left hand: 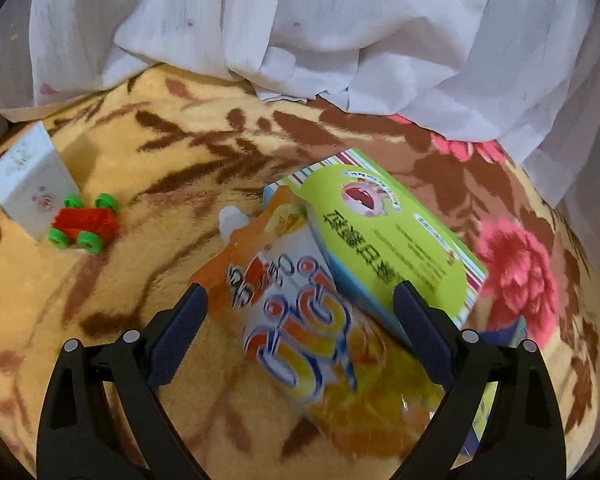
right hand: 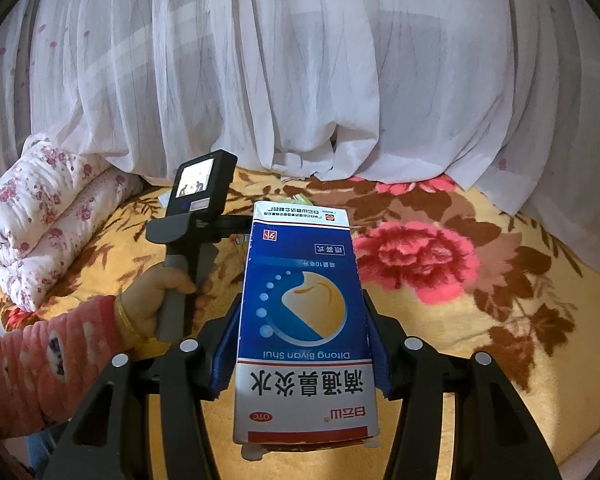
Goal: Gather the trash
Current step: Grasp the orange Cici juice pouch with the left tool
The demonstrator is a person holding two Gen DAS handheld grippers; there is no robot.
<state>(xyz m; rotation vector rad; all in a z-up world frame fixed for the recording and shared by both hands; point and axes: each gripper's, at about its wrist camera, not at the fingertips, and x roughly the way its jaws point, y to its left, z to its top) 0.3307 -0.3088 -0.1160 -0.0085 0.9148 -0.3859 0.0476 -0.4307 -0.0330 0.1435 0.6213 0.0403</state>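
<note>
An orange juice pouch [left hand: 292, 300] with a white spout lies on the flowered blanket [left hand: 172, 160], pressed against a green box [left hand: 392, 240]. My left gripper [left hand: 300, 290] hovers over the pouch with its jaws open, one finger on each side and neither pad touching it. In the right wrist view, my right gripper [right hand: 302, 304] is shut on a blue and white medicine box [right hand: 304, 320], held above the blanket [right hand: 500, 360]. A hand [right hand: 156, 300] in a pink sleeve holds the left tool, and its camera unit [right hand: 202, 184] shows at the left.
A small white box [left hand: 32, 184] and a red toy car with green wheels [left hand: 84, 224] lie at the left. White curtains [left hand: 300, 20] hang along the far edge of the bed. A folded floral quilt [right hand: 40, 220] lies at the far left.
</note>
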